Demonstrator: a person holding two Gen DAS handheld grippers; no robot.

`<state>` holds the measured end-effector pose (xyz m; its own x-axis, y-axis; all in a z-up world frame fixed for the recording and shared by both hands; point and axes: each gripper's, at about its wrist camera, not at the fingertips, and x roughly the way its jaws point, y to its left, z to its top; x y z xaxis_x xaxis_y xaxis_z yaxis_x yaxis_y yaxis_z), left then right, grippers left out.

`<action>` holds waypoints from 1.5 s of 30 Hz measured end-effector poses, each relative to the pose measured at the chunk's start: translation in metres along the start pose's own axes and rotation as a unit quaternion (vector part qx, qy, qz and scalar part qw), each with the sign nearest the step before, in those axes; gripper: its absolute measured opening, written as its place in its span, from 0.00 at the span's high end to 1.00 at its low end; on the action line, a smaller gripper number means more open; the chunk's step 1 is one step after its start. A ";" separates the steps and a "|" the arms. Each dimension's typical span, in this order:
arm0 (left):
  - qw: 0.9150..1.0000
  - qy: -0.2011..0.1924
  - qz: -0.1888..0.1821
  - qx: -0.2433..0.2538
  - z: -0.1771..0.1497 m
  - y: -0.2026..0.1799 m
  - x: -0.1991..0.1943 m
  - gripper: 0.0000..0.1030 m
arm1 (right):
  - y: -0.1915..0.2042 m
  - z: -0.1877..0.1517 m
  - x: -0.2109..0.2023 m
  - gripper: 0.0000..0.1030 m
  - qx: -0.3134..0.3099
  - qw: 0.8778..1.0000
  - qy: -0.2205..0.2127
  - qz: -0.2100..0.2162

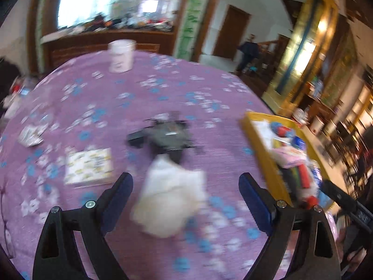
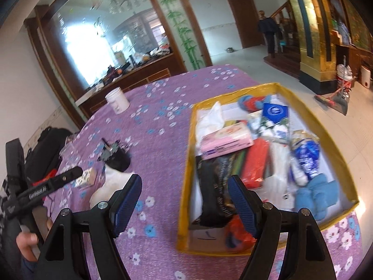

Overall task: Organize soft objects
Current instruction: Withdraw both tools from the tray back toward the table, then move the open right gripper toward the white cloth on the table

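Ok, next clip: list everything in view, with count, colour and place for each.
Tablecloth: one, purple with blue and white flowers, covering the table.
Tray: one, yellow rim, on the right side of the table, full.
Tissue pack: one, pink, in the tray.
Cloth bundle: one, light blue, tray's near right corner.
Red pack: one, in the tray's middle.
White soft object: one, on the cloth ahead of the left gripper.
Dark gadget: one, black and grey, table centre.
Patterned pack: one, white and yellow, left of the soft object.
Cup: one, white, far side of the table.
Left gripper: black with blue pads, open, empty.
Right gripper: same, open, over the tray's near edge.
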<state>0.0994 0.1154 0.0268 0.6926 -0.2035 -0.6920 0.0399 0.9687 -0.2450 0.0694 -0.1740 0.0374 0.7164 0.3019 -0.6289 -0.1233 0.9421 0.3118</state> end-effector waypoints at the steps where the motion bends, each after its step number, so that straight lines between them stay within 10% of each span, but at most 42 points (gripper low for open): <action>1: 1.000 0.001 0.013 -0.018 0.000 0.018 0.000 0.11 | 0.004 -0.002 0.002 0.22 -0.005 1.000 0.003 0.002; 11: 0.989 0.046 0.074 -0.119 0.008 0.106 0.032 0.11 | 0.023 -0.020 0.022 0.22 -0.034 0.999 0.032 0.015; 23: 0.986 0.065 0.133 -0.082 0.007 0.106 0.069 0.11 | 0.053 -0.019 0.038 0.22 -0.077 0.994 0.064 0.052; 45: 0.989 0.028 0.132 -0.060 0.004 0.105 0.065 0.27 | 0.176 -0.040 0.162 0.17 -0.274 0.943 0.154 0.112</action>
<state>0.1512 0.2044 -0.0408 0.6271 0.0438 -0.7777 -0.2246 0.9662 -0.1268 0.1363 0.0462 -0.0378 0.4076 0.4508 -0.7941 -0.6439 0.7585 0.1000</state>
